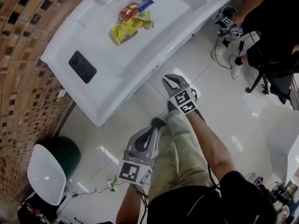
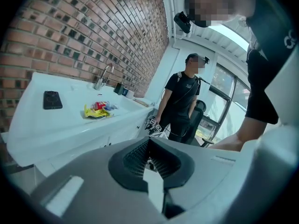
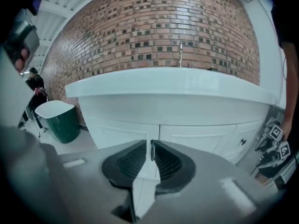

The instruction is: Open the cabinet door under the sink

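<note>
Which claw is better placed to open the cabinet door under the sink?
Likely right. The right claw squarely faces the cabinet doors, jaws slightly apart, a handle lined up between them. The left claw points past the sink toward a bystander.

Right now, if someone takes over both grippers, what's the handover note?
Grippers: the left gripper has its jaws together, as far as I can tell, and is empty and away from the cabinet. The right gripper has its jaws slightly apart and is empty, lined up with the handle of the cabinet door but short of it.
Things: the doors under the sink look shut.
Done: nothing.
Left to do: bring the right gripper to the handle, close on it, and pull the door open.
</note>
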### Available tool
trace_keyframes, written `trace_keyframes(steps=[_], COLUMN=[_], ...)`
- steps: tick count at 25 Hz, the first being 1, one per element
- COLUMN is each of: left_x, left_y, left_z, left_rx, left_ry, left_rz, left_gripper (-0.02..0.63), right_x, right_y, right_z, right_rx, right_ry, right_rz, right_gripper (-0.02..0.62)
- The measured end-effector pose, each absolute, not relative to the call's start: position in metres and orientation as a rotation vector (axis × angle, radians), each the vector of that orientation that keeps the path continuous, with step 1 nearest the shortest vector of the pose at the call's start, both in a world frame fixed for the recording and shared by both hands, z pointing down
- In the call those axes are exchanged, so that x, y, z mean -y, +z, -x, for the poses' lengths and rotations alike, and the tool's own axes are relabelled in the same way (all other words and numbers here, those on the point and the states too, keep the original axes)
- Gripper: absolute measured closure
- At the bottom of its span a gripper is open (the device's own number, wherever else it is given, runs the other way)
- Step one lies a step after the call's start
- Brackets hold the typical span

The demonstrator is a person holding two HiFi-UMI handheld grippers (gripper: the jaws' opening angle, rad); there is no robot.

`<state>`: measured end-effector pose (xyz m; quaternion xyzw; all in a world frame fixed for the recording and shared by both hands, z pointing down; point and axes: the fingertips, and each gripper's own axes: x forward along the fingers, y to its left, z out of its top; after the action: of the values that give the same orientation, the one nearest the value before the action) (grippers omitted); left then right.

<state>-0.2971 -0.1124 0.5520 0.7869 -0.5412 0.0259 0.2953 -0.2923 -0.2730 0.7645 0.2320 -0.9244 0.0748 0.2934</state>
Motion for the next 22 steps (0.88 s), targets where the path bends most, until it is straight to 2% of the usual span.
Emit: trace_keyframes(steps=[10,15,22], left_x=[0.117,0.122,0.130], left_y=[0.578,0.583,0.588], left_z=[0.291,0.292,0.296], left_rx=[1.374,1.382,1.386], left_ry=[0.143,0.142,0.147], left_rz=[-2.115,-2.085,-2.062], left_gripper=[0.591,0.591,0.591], right_x=[0.310,0.322,0.336], right_y=[0.846,0.873,0.894], right_z=[0.309,0.317,0.326], right_rx=[2.363,2.321,2.289], right_ry=[0.280,0.304,0.313], right_rz=[-0.657,-0.629,-0.618], right_gripper=[0.534,0.491,0.488])
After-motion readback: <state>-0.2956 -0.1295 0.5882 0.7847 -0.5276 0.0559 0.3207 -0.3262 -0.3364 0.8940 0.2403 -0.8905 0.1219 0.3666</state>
